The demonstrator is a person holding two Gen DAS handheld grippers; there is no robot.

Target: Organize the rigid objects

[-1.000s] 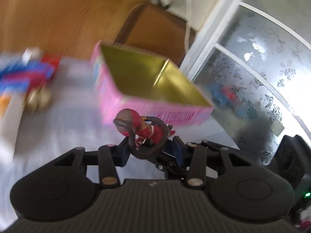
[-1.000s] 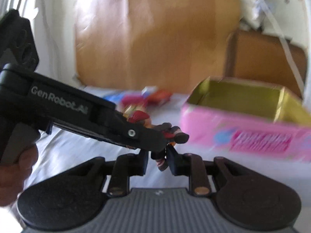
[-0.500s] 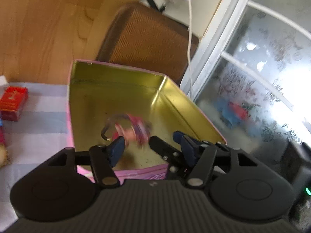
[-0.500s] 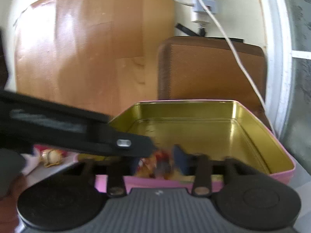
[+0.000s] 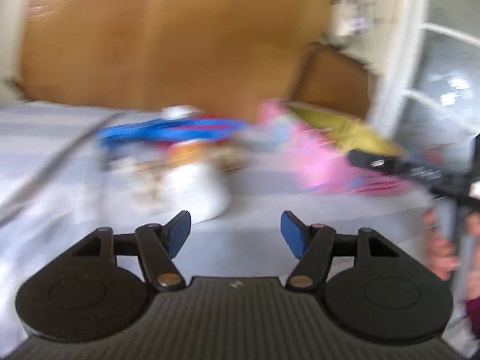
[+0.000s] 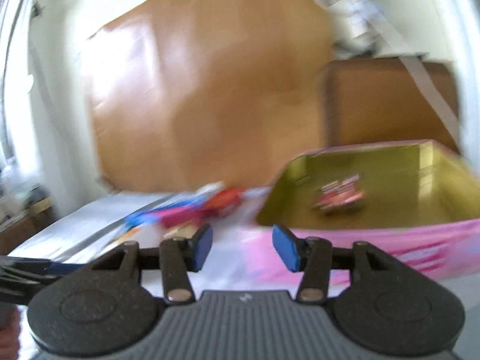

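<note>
Figurine [image 6: 339,195] in tin [image 6: 420,234]; beyond right tongs [image 6: 242,248].

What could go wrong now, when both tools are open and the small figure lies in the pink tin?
1. The left tool faces a crowded, blurred pile; a hasty grab may knock pieces aside.
2. The other tool's arm crosses in front of the pink tin, so the two tools may collide.
3. The red figure lies loose in the tin; the right tool is close to the tin's wall, so a bump could shift the tin.
</note>
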